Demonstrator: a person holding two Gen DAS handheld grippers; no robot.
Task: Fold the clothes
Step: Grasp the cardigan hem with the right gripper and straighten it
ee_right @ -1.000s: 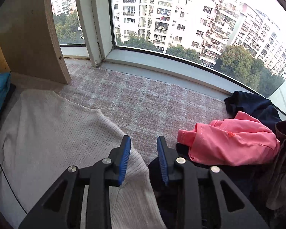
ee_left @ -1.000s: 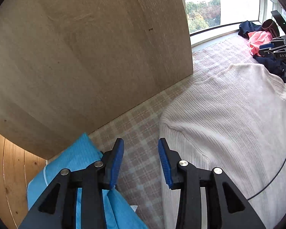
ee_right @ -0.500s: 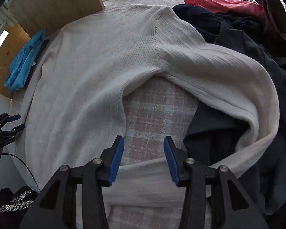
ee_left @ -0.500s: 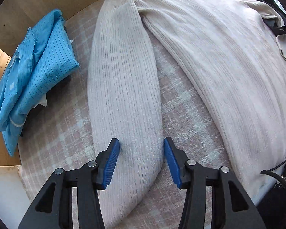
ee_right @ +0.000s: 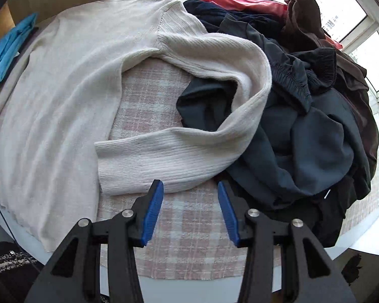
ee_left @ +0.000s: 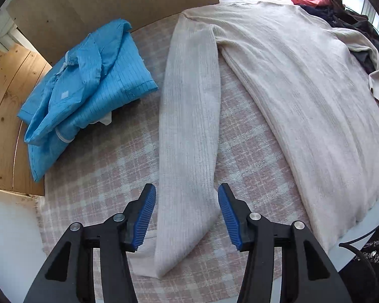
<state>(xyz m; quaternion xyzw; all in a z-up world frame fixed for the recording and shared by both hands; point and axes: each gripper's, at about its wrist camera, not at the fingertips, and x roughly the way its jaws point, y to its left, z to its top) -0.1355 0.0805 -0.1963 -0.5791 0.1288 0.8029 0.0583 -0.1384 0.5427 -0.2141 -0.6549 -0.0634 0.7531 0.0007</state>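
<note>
Cream sweater [ee_right: 58, 96] flat on checked cloth [ee_right: 189, 227], sleeve [ee_right: 189, 151] bent against dark clothes pile [ee_right: 315, 126].

Both wrist views look down, sharing the cream sweater [ee_left: 303, 80].

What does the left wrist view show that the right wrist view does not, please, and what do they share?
Only the left wrist view shows the straight left sleeve between the open left claw. Only the right wrist view shows the bent right sleeve lying partly on the dark clothes pile, with the open right claw just short of it. Both show the cream sweater, the blue garment and the checked cloth.
</note>
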